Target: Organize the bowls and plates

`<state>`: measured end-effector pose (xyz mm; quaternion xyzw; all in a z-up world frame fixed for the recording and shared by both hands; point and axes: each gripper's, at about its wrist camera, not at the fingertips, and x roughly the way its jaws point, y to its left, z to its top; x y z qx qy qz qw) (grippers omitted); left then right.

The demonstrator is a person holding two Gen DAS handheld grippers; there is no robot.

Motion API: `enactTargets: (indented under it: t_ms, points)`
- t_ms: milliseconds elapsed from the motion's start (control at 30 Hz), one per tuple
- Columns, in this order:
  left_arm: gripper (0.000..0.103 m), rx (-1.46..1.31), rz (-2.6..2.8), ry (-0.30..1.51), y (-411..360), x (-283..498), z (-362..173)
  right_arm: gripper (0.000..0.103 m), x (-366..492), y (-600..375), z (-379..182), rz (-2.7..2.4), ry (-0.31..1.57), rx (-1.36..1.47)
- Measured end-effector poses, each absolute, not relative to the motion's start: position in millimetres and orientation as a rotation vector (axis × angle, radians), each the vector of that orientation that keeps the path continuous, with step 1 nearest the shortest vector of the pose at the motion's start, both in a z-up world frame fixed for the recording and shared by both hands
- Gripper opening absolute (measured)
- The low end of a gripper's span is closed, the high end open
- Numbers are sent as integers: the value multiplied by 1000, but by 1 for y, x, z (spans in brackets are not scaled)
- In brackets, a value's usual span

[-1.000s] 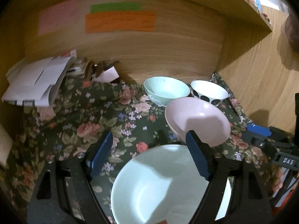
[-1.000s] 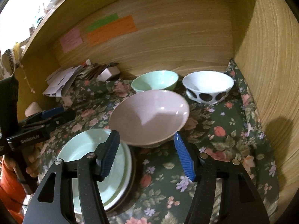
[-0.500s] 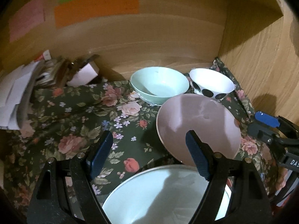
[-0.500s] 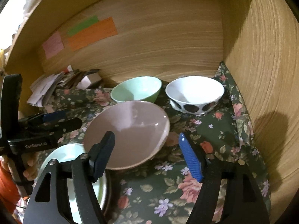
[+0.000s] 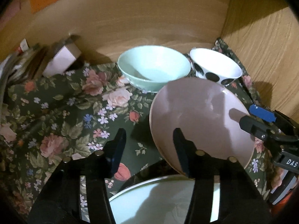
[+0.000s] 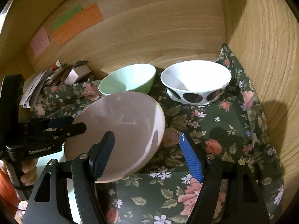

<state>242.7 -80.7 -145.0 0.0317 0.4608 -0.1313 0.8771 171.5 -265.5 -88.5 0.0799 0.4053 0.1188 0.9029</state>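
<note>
While papers (image 6: 35, 87) clutter the corner, two bowls (image 6: 129, 80) stand behind.

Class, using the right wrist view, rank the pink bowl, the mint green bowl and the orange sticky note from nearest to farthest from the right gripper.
1. Pink bowl: nearest, tilted, its rim between the jaws of the right gripper, towards the left one.
2. Mint green bowl: behind the pink bowl, near the back wall.
3. Orange sticky note: farthest, high on the back wall, upper left.
</note>
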Motion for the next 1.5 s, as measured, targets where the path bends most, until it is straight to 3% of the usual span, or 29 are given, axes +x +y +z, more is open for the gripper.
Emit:
enactTargets:
  t_ms: [233,367,533,1500]
  points:
    - [33,46,-309,1005,-85,247,-152,57,176,-265,-96,268,868,189]
    - [28,40,-336,1029,-93,249,-157,41,179,-264,-100,285,890,207]
    - [23,40,-330,1029,-99,249,-159,32,180,-264,-106,280,905,221]
    - [21,8,-264,900,-90,215,-124,29,152,-257,-58,289,782,214]
